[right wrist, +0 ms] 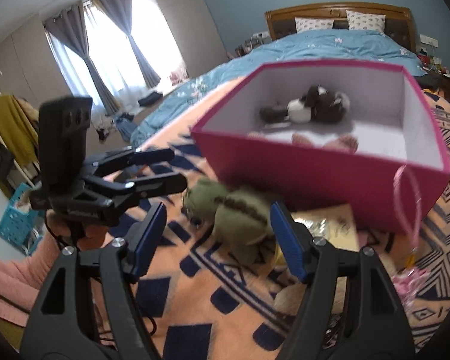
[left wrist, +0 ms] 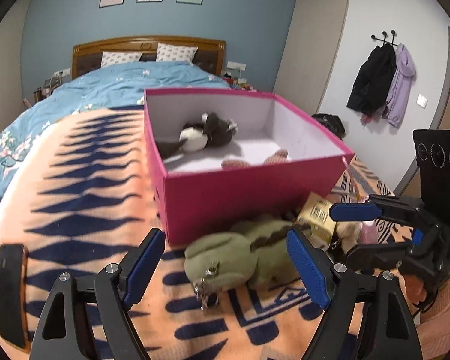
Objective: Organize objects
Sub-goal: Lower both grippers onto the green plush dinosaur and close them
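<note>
left gripper (left wrist: pixel 228 265) released | right gripper (right wrist: pixel 219 240) released | green plush (left wrist: pixel 240 258) between (untouched)

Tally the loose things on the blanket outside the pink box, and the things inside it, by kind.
Outside the pink box:
Green dinosaur plush: 1
Gold packet: 1
Cream plush, partly hidden: 1
Pink ring: 1
Pink frilly item, unclear what: 1

Inside:
Dark-and-white plush: 1
Pinkish pieces, blurred, possibly one toy's feet: 2

Total: 8
</note>
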Motion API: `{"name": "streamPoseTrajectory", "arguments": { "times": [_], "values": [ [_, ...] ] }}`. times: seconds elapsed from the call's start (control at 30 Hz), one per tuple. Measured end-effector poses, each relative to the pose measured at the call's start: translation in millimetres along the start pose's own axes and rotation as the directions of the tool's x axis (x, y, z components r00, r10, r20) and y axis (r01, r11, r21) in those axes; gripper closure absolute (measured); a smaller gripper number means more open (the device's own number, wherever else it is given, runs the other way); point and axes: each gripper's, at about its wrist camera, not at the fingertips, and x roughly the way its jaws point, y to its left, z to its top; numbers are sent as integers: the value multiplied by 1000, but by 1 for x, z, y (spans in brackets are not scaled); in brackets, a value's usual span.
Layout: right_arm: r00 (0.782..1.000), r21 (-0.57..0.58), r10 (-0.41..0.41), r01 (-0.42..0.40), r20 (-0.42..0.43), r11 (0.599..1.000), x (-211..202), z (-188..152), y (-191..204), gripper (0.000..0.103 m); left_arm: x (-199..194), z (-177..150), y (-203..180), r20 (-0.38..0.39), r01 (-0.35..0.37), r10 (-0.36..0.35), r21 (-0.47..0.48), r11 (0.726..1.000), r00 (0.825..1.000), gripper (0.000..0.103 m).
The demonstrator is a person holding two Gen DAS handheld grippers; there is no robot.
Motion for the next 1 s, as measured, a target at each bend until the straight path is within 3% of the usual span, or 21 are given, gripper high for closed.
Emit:
{"name": "streamPoseTrajectory", "arguments": {
  "times": [0.47,1.0],
  "values": [
    [997,42,-49,51,-55,998,27,-18,-3,30,16,-29,8,-69,-14,11,-45,999,998,18],
    [985,33,-161,163,-60,986,45,-5,1,30,27,-26,18,-93,-12,5,-66,998,996,19]
  ]
}}
